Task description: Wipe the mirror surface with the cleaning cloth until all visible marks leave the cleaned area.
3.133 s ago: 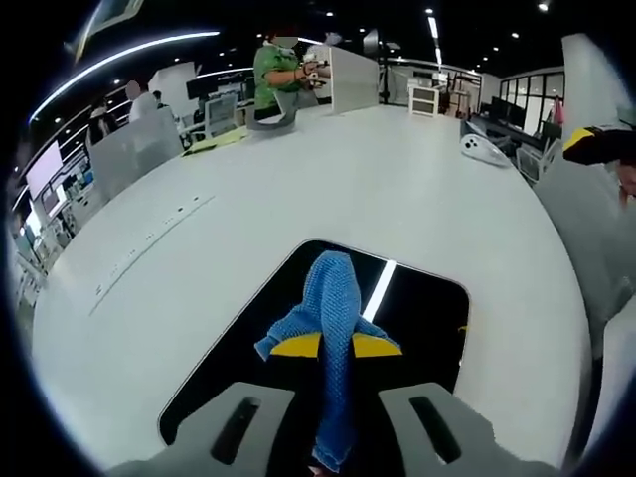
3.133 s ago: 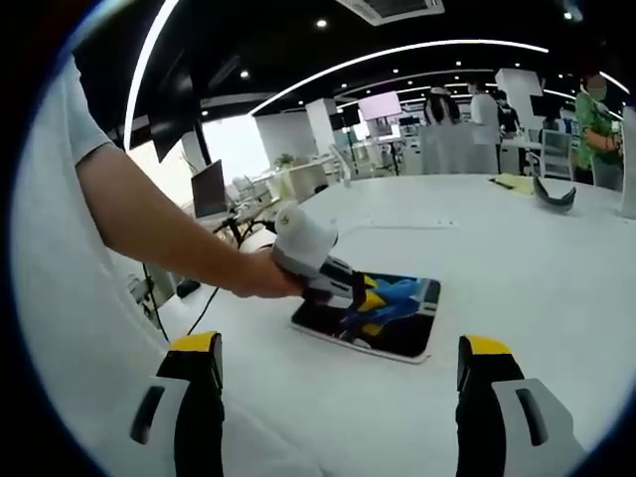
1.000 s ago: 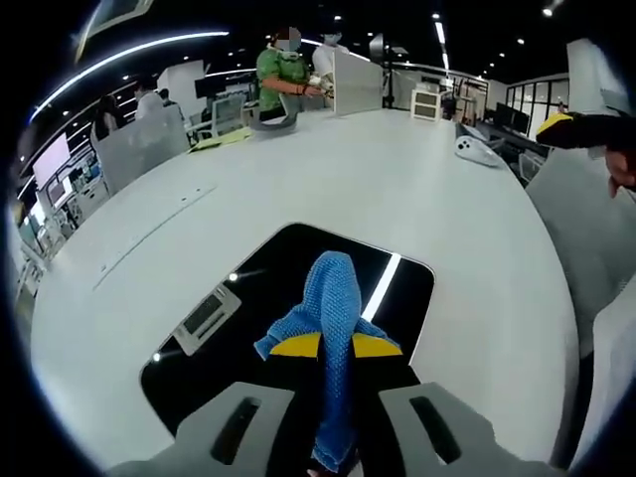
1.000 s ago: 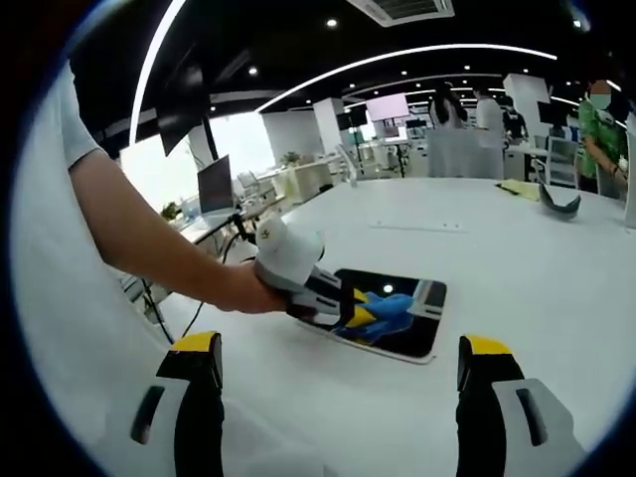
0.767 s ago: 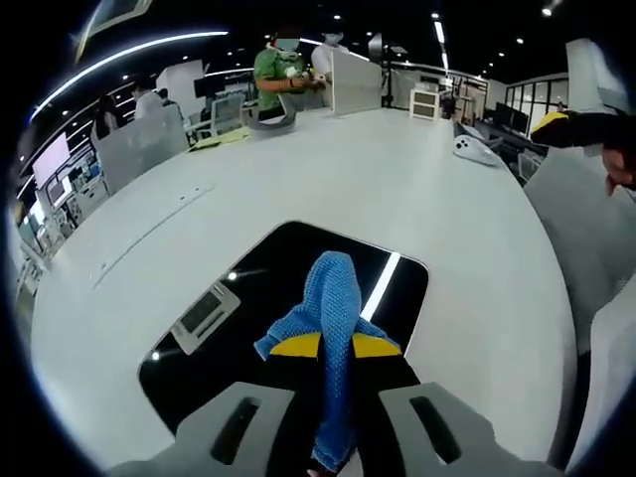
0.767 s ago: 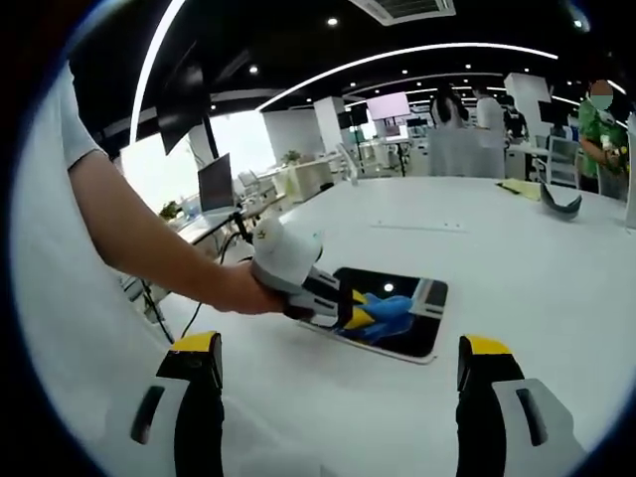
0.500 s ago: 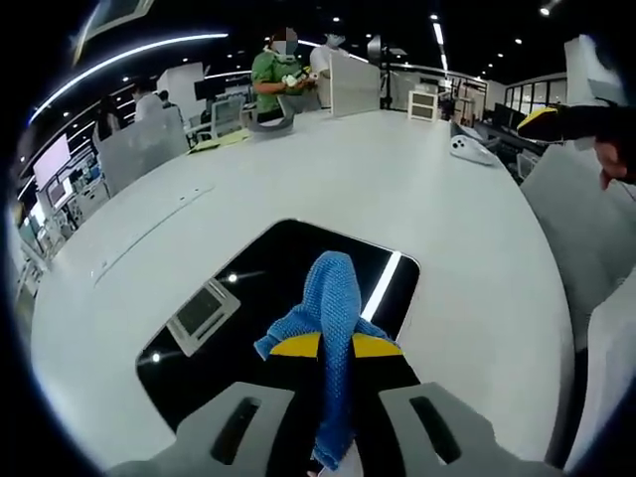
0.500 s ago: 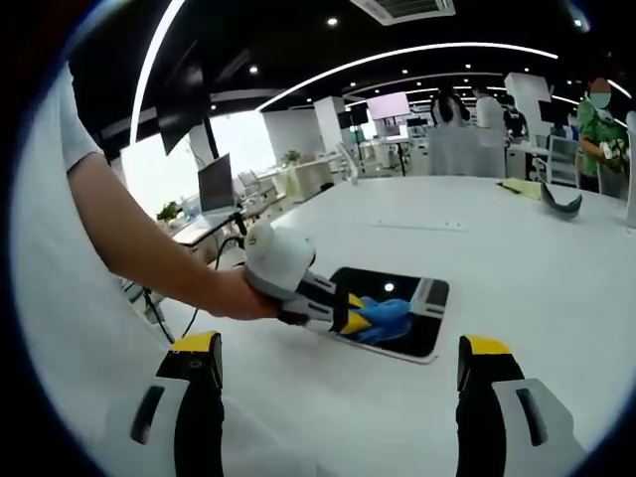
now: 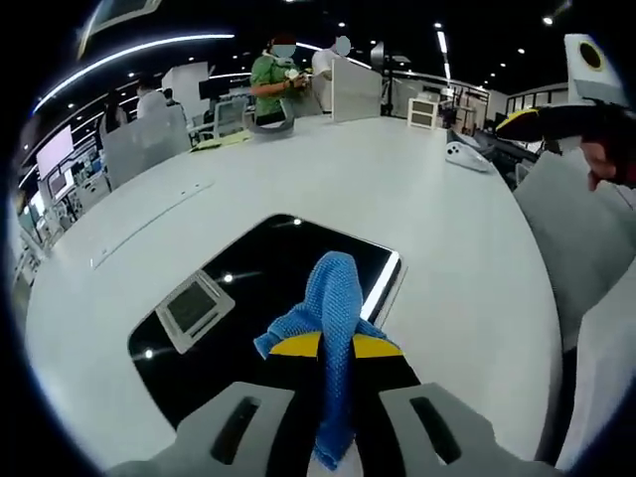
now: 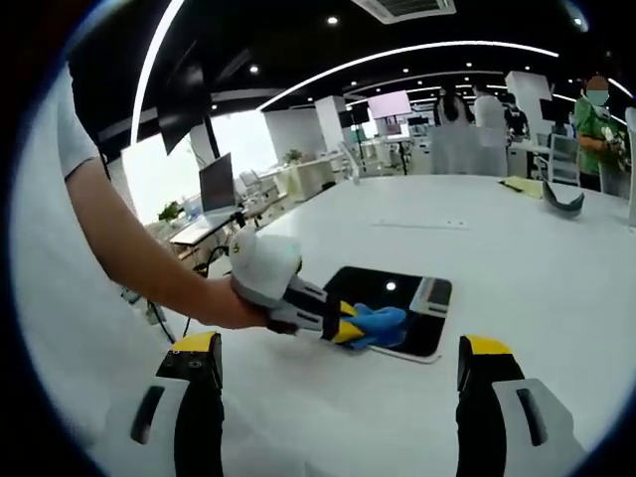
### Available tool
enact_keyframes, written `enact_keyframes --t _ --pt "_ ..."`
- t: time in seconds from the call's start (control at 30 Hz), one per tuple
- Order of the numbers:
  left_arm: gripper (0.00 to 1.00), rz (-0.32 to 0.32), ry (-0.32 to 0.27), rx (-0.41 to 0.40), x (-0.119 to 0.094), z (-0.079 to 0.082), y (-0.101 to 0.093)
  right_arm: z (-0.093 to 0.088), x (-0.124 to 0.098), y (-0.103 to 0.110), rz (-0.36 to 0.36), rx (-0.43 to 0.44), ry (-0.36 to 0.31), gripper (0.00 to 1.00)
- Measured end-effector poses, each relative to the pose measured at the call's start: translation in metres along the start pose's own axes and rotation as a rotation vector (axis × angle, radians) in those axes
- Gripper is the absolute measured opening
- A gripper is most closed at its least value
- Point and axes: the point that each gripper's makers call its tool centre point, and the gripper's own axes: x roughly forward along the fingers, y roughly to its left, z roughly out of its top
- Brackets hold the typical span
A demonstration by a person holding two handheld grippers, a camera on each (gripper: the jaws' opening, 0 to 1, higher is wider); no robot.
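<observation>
open-plan office under ceiling light strips, with a broad white table (image 9: 417, 199) in front. lying flat on it: a dark rectangular mirror (image 9: 248, 308), reflecting ceiling lights and a vent panel.

holding a blue knit cleaning cloth (image 9: 333, 308), clamped tight between the yellow-tipped jaws of the left gripper (image 9: 336, 348) and draped forward onto the glass. seen from the right gripper view, pressing the cloth (image 10: 378, 323) near the mirror's (image 10: 417, 298) near edge, with the person's hand (image 10: 238, 303) gripping the left gripper (image 10: 348, 328) from the left.

hanging well apart from the mirror, jaws spread wide and empty: the right gripper (image 10: 338, 397).

stretching ahead and to the left of the cloth along the mirror's long axis: most of the glass. judging from that, pushing forward along that axis looks like the coming stroke, with the left gripper far nearer. marks on the glass too hard to tell from reflections.
</observation>
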Motion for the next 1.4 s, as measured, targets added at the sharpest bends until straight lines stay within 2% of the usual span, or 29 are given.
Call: enact_keyframes --t 0.33,0.43,0.77,0.97,1.4 --pt "0.07 0.008 -0.006 0.005 -0.002 0.000 -0.002 0.000 0.001 -0.001 0.000 -0.002 0.000 0.99" --pt "0.07 0.002 -0.013 -0.024 -0.001 -0.001 0.000 0.000 0.001 -0.002 -0.004 0.003 -0.003 1.00" --pt "0.07 -0.007 -0.004 0.021 -0.001 0.000 -0.002 -0.001 0.004 -0.002 0.003 0.020 -0.002 1.00" --pt "0.07 -0.019 -0.003 0.008 -0.001 0.000 0.000 -0.003 0.005 -0.004 0.001 0.029 -0.001 1.00" --pt "0.07 -0.004 -0.021 -0.008 0.000 0.000 0.009 -0.005 0.006 -0.006 0.001 0.033 0.016 1.00"
